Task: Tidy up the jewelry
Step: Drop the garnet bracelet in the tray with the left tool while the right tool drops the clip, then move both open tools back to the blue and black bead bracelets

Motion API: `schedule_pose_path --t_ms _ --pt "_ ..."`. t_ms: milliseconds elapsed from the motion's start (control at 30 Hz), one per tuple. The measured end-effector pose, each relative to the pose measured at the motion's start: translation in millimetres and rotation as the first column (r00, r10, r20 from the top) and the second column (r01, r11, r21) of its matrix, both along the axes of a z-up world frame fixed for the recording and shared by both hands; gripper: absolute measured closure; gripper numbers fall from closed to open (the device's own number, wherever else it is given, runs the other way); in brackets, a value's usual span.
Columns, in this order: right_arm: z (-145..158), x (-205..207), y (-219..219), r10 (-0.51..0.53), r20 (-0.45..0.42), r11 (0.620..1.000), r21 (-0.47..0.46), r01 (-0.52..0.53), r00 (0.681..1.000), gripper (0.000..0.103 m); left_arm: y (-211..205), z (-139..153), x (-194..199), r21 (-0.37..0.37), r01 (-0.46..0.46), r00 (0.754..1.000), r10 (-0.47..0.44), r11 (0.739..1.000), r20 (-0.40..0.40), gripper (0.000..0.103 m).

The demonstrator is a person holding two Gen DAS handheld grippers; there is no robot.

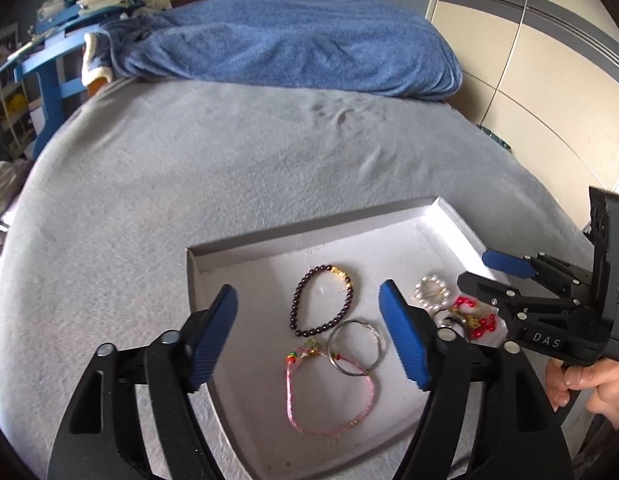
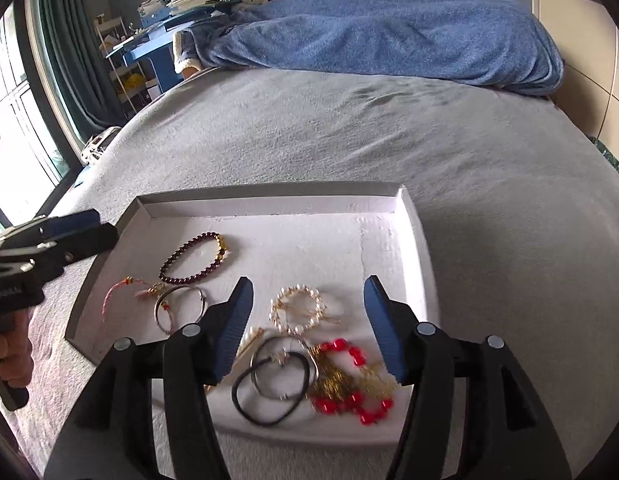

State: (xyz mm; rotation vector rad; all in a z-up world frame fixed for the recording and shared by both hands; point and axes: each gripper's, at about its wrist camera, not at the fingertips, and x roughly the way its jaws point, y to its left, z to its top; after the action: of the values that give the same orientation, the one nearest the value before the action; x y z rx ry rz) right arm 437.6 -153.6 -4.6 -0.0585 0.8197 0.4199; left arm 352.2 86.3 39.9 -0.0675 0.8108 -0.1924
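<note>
A shallow white tray (image 2: 413, 216) sits on the grey bedspread (image 1: 189, 160), with a blue blanket (image 1: 293, 44) bunched at the far end of the bed. The left gripper (image 1: 309, 312) hangs above the tray with its jaws spread wide and nothing between them; under it lie a dark bead bracelet (image 1: 321, 300), a silver bangle (image 1: 357, 348) and a pink cord bracelet (image 1: 329, 396), the bangle overlapping the cord. The right gripper (image 2: 307, 320) also hovers with jaws apart and empty, over a pearl ring-shaped piece (image 2: 297, 308), a black hair tie (image 2: 269, 392), a second silver ring (image 2: 283, 368) and a red bead and gold chain piece (image 2: 349, 384) clustered together
</note>
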Motion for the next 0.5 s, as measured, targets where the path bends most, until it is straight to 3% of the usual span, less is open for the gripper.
schedule_pose_path --t_ms 500 --pt "45.1 -75.9 -45.2 -0.006 0.073 1.0 -0.029 0.009 0.997 0.036 -27.3 45.4 -92.9 -0.021 0.047 0.994 -0.044 0.999 0.1 0.02"
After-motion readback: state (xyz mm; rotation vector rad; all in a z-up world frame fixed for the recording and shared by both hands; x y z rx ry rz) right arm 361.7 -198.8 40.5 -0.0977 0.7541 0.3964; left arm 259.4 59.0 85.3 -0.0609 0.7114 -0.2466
